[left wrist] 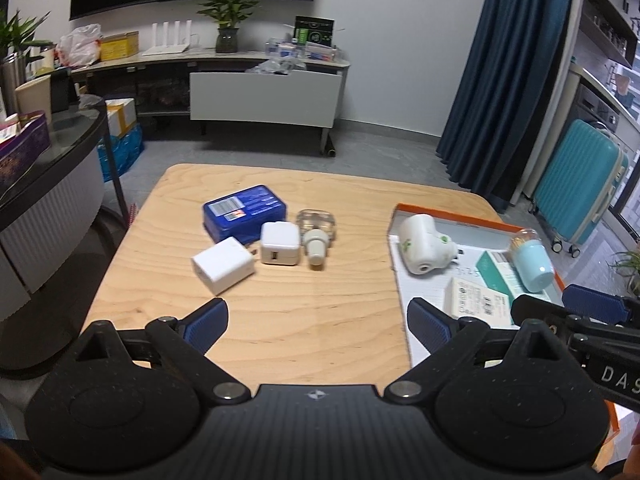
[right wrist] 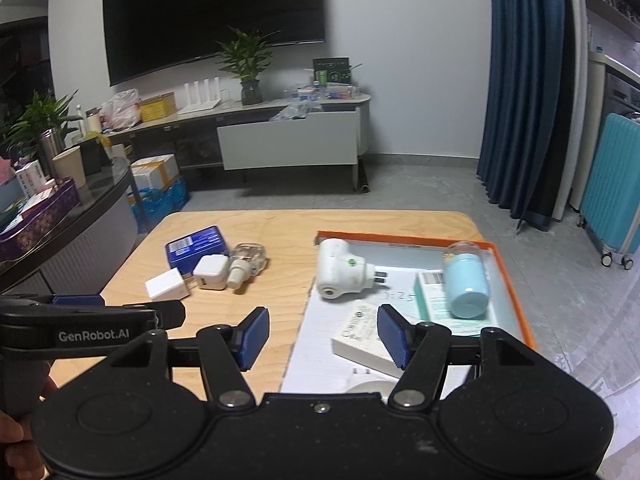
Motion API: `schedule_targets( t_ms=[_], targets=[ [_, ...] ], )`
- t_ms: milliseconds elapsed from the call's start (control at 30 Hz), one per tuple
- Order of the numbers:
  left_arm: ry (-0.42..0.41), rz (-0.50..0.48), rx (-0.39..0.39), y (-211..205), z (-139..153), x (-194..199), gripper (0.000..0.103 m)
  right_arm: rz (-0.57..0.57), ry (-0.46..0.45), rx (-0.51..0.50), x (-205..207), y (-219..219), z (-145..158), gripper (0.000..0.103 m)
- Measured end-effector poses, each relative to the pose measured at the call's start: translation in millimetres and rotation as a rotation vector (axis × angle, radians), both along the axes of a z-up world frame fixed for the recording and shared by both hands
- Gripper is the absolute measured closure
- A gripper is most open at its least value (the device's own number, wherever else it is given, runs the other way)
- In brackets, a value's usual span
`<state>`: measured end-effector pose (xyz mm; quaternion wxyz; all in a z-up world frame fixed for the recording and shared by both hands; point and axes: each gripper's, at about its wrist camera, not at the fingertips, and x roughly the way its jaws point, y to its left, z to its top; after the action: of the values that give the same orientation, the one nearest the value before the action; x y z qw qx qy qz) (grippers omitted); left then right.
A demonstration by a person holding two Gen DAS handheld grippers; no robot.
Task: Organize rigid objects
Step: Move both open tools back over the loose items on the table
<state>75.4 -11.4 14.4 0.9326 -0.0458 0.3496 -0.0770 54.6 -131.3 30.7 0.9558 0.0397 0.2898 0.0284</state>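
On the wooden table [left wrist: 280,320] lie a blue tin [left wrist: 244,212], a white cube charger [left wrist: 223,265], a second white charger [left wrist: 279,243] and a clear bottle with a white cap [left wrist: 317,232]. An orange-rimmed tray [left wrist: 416,300] on the right holds a white plug-in device [left wrist: 424,248], a light blue capsule [left wrist: 530,260], a green box [left wrist: 500,272] and a white box [left wrist: 476,300]. My left gripper [left wrist: 318,326] is open and empty, above the table's near side. My right gripper [right wrist: 320,336] is open and empty, over the tray's near left edge [right wrist: 304,312].
A dark counter [left wrist: 48,168] with boxes stands to the left of the table. A TV console [left wrist: 260,92] with plants is at the far wall. A blue curtain [left wrist: 512,80] and a teal suitcase [left wrist: 580,184] are to the right.
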Motion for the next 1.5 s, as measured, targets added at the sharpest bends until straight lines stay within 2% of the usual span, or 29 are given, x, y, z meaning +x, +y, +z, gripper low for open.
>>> schedule_targets(
  t_ms=[700,1167,1500],
  targets=[
    [0.056,0.095,0.002,46.1,-22.1,19.2,0.004,0.081,0.048,0.0,24.7,34.4,-16.0,0.03],
    [0.076,0.096,0.039,52.8,-34.0,37.6,0.004,0.102,0.073,0.002,40.0,41.9,-25.9,0.03],
    [0.048,0.052,0.104,65.2,-54.8,72.5,0.004,0.092,0.091,0.001,50.3,40.8,-34.5,0.03]
  ],
)
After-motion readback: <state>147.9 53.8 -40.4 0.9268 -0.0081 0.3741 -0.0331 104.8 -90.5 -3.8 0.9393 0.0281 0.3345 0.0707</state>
